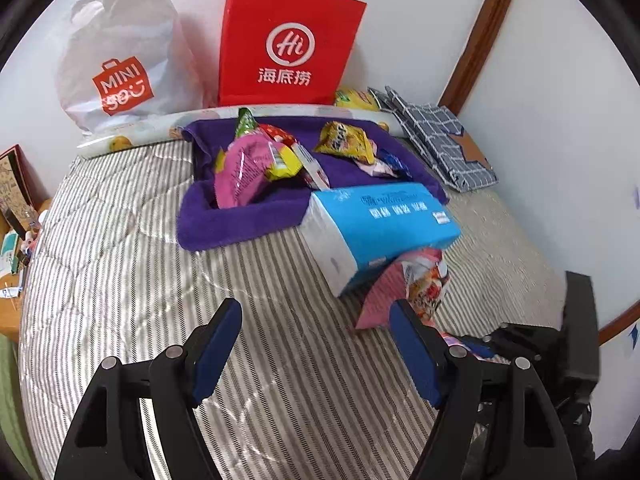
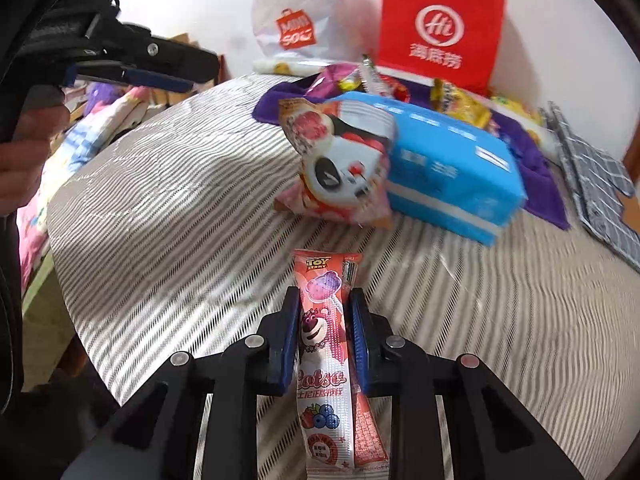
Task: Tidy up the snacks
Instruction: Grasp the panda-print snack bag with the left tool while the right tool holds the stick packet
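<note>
My right gripper (image 2: pixel 325 300) is shut on a long pink Lotso candy packet (image 2: pixel 325 344), held above the striped bed. My left gripper (image 1: pixel 316 312) is open and empty over the bed; it also shows in the right wrist view (image 2: pixel 160 76) at upper left. A pink panda snack bag (image 2: pixel 340 168) leans against a blue tissue pack (image 2: pixel 452 168); both show in the left wrist view, bag (image 1: pixel 404 284) and pack (image 1: pixel 380 224). Behind them a purple towel tray (image 1: pixel 240 220) holds several snacks: a pink bag (image 1: pixel 244 168) and a yellow bag (image 1: pixel 344 140).
A red paper bag (image 1: pixel 288 44) and a white Miniso plastic bag (image 1: pixel 116 52) stand against the wall behind the tray. A folded checked cloth (image 1: pixel 440 140) lies at the right by the wall. A rolled mat (image 1: pixel 132 136) lies behind the tray. A cluttered desk (image 1: pixel 12 240) is at left.
</note>
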`<control>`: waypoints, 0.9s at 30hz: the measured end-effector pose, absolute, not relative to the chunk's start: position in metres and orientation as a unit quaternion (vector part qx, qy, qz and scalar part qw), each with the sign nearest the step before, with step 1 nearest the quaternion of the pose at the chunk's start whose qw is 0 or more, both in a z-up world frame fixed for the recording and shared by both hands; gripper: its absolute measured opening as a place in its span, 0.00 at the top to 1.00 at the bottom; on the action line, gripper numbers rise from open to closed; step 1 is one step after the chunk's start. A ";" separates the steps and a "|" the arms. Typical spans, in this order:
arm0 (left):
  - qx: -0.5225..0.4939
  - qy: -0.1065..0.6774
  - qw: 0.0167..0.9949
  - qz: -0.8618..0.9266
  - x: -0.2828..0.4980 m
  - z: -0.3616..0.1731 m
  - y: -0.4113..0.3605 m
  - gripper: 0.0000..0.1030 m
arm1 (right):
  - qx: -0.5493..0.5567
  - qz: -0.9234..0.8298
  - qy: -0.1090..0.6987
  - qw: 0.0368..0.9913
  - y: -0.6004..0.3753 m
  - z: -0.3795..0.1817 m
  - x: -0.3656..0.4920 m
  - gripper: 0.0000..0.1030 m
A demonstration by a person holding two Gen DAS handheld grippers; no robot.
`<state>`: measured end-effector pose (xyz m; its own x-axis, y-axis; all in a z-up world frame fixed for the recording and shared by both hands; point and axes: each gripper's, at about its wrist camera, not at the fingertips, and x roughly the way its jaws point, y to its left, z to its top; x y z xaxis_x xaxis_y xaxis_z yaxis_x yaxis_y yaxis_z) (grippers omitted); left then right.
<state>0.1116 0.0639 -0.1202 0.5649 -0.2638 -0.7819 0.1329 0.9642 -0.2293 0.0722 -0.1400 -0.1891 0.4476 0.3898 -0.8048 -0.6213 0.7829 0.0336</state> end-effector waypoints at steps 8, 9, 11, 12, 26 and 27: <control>-0.071 0.471 0.875 -0.091 0.111 -0.145 0.048 0.28 | -0.069 0.198 0.425 0.881 -0.198 -0.179 0.078 0.76; -0.072 0.471 0.875 -0.083 0.111 -0.148 0.048 0.28 | -0.062 0.179 0.425 0.885 -0.206 -0.178 0.083 0.76; -0.072 0.465 0.879 -0.071 0.108 -0.155 0.048 0.29 | -0.057 0.146 0.425 0.892 -0.218 -0.176 0.091 0.76; -0.068 0.462 0.882 -0.066 0.106 -0.158 0.047 0.29 | -0.054 0.129 0.426 0.894 -0.224 -0.175 0.096 0.76; -0.051 0.424 0.900 -0.083 0.091 -0.165 0.014 0.28 | -0.015 0.092 0.460 0.883 -0.244 -0.197 0.167 0.76; -0.048 0.417 0.904 -0.084 0.091 -0.163 0.010 0.27 | -0.016 0.091 0.455 0.886 -0.244 -0.196 0.167 0.76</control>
<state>0.0907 0.0097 -0.1627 0.6374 -0.1909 -0.7465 0.1113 0.9815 -0.1559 0.1670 -0.2440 -0.1958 0.5691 0.1461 -0.8092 -0.1756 0.9830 0.0540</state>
